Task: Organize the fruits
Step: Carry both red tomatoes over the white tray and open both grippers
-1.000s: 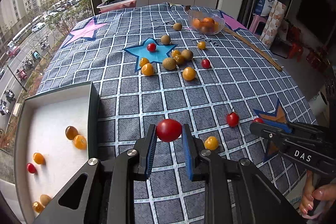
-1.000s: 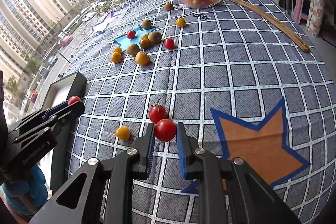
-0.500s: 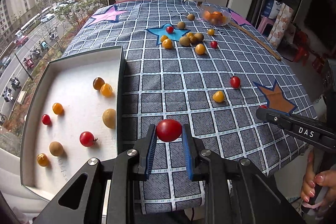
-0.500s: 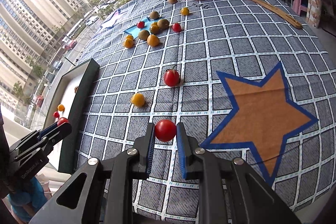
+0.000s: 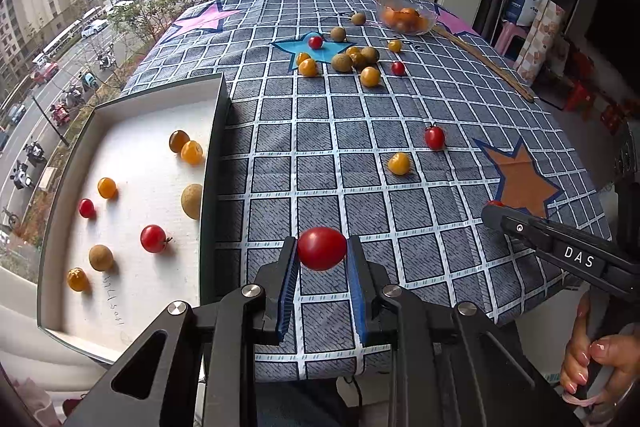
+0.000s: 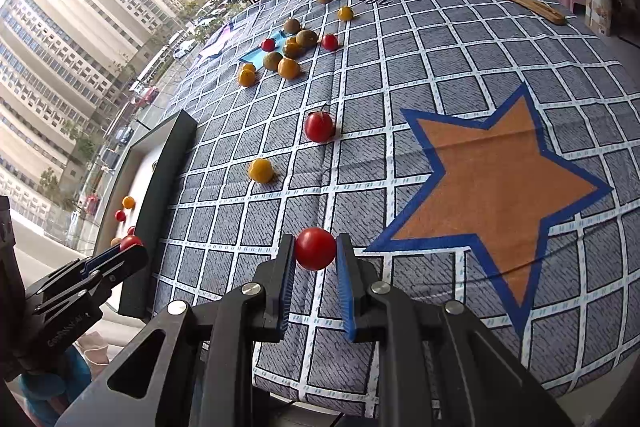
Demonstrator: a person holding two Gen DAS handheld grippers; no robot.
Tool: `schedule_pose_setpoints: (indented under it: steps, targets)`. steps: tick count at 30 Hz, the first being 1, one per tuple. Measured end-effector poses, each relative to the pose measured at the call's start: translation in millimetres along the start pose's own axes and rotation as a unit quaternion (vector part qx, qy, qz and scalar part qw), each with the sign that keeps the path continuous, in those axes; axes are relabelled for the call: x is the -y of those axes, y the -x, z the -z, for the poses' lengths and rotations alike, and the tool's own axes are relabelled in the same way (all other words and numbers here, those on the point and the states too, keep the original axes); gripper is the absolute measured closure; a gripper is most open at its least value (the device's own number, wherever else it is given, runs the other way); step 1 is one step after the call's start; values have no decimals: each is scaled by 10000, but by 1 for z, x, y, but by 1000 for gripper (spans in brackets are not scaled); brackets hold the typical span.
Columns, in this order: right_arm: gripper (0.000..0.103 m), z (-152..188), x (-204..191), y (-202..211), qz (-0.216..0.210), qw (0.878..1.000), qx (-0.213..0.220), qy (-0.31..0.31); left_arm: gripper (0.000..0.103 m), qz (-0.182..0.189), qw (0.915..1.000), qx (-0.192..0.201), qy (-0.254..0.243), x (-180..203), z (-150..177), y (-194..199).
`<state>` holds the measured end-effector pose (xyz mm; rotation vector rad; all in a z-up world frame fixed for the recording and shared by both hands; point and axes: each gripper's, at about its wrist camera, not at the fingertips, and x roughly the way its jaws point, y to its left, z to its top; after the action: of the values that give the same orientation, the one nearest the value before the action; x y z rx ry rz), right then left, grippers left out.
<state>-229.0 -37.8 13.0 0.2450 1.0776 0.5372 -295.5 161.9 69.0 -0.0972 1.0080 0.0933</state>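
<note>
The left gripper (image 5: 322,255) is clamped on a red cherry tomato (image 5: 322,248), its blue-padded fingers pressing the fruit from both sides, and it hangs over the near part of the checked tablecloth (image 5: 320,147), just right of the tray's dark wall. The right gripper (image 6: 316,251) pinches a second red tomato (image 6: 315,248) the same way, above the cloth near the orange star (image 6: 496,183); a hand (image 5: 600,363) grips its handle at the table's near edge. To the left sits the white tray (image 5: 132,95), already holding several small fruits: two red ones, a few orange-yellow ones and some brown ones, all lying apart except a brown and an orange one touching near the far end. On the cloth between the grippers and the far cluster lie a stemmed red tomato (image 5: 434,137) and a yellow tomato (image 5: 399,163), near each other but not touching. Farther back, around the blue star (image 5: 316,51), a loose cluster of yellow, brown and red fruits is scattered. Beyond it stands a glass bowl (image 5: 406,15) filled with orange fruit, and a long wooden stick (image 5: 484,63) runs along the right side of the table.
</note>
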Motion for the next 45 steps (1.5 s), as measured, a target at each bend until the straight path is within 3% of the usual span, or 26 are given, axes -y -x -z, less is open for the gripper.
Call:
schedule_pose_setpoints:
  steps: [6,12,22,34,39,45]
  targets:
    - [81,1,0,5,-52,10000,3,-34,78,24,9999,127,-10,0,-2,10]
    - [81,0,-16,8,-94,9999,20,106,78,-55,9993,286,236,-26,1,22]
    - [81,-8,-65,-4,-155,9985,-170,501,78,-272,9949,446,863,-100,14,31]
    - [81,-25,-154,-45,-419,9903,-571,1195,78,-596,9856,458,1517,-190,28,21]
    - [81,-27,-192,-74,-553,9836,-856,1490,78,-458,9861,357,1555,-200,35,13]
    - [81,-31,-230,-113,-553,9756,-1128,1803,78,-222,9911,220,1290,-185,38,3]
